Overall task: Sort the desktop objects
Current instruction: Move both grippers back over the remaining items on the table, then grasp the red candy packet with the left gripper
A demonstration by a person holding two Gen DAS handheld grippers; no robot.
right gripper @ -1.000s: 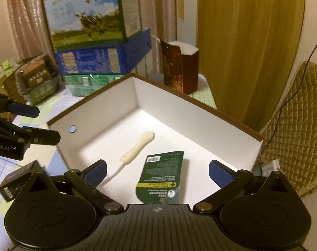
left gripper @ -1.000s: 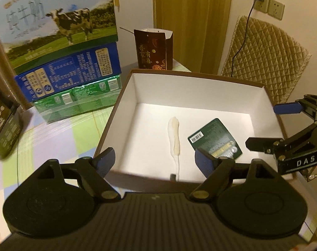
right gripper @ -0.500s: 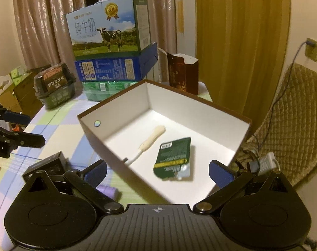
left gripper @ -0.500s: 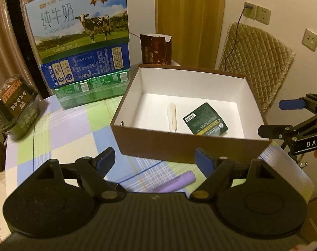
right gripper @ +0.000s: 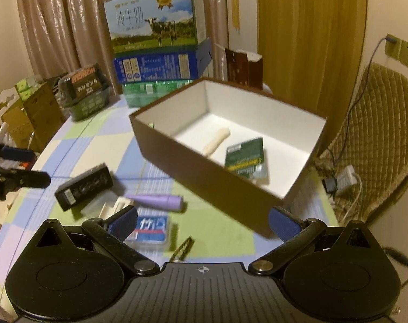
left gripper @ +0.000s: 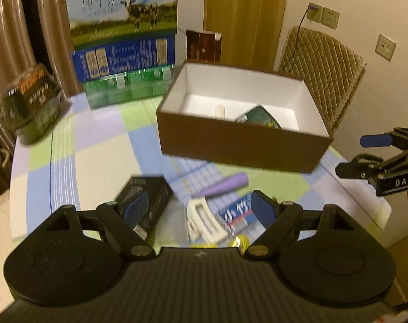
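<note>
Both hand-held grippers have pulled back from over the brown box [right gripper: 204, 183] within the last second, so the loose items in front of it have come into view. The left gripper [left gripper: 201, 208] has its jaws spread wide with nothing between them; the right gripper [right gripper: 204, 222] is likewise spread and empty. That suggests a drop-off is finished and the next pick is being lined up.

Nearest, on the checked tablecloth [right gripper: 90, 145], five things wait to be sorted: one thin hair clip [right gripper: 182, 248], one blue and white packet [right gripper: 150, 228], one white plastic clip [left gripper: 204, 222], one purple tube [right gripper: 156, 201] and one small black box [right gripper: 84, 185].

Further back, the open brown box already holds two things: one cream-coloured stick [right gripper: 217, 142] and one dark green packet [right gripper: 245, 158].

Beyond it stand three stacked milk cartons [right gripper: 158, 45], one dark brown paper bag [right gripper: 244, 67] and one clear tub of snacks [right gripper: 84, 90] to the left
</note>
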